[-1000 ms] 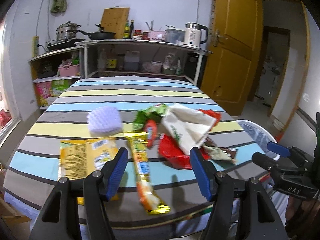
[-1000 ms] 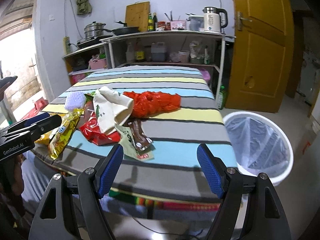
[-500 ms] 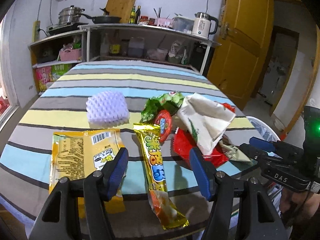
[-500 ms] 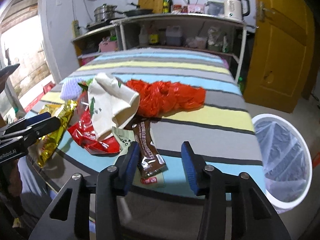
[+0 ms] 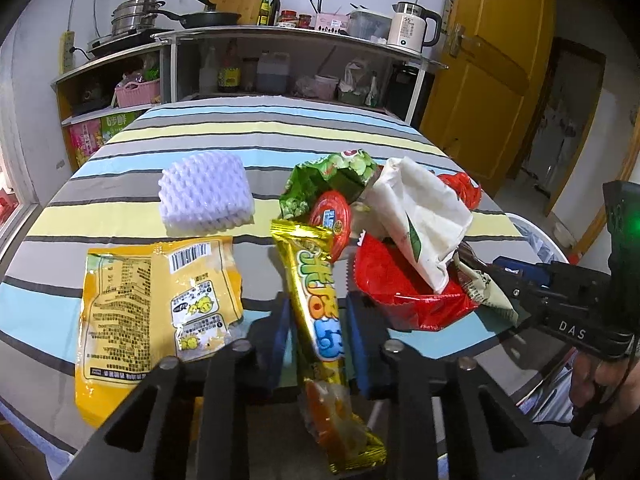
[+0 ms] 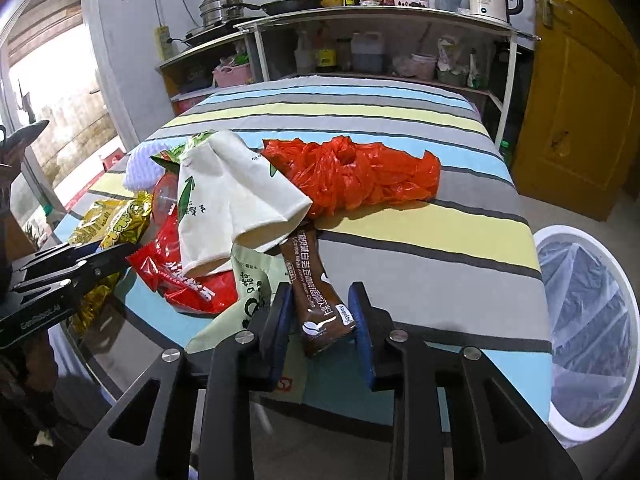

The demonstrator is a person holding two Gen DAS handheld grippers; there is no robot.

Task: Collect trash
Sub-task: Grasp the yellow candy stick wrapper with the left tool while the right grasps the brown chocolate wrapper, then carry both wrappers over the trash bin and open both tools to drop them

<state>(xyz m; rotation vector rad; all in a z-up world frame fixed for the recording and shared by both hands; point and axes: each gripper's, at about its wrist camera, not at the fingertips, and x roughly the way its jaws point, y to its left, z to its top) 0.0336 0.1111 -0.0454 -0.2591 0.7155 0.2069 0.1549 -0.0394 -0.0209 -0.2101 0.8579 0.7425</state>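
A pile of trash lies on the striped table (image 5: 260,128). My left gripper (image 5: 318,330) has narrowed around a long gold snack wrapper (image 5: 320,312), pads close on both sides. A yellow packet (image 5: 156,304), purple foam net (image 5: 206,192), green bag (image 5: 332,172), red wrapper (image 5: 400,288) and white paper bag (image 5: 420,216) lie around. My right gripper (image 6: 322,320) has narrowed around a brown coffee sachet (image 6: 314,292). An orange plastic bag (image 6: 356,174) lies behind it. A white lined bin (image 6: 588,328) stands right of the table.
A shelf unit (image 5: 280,64) with pots, bottles and a kettle (image 5: 412,30) stands behind the table. A yellow door (image 5: 488,60) is at the right. The right gripper shows in the left wrist view (image 5: 560,300).
Both grippers moved forward and down to the table's near edge and their jaws closed in, the left around the gold wrapper, the right around the brown sachet.
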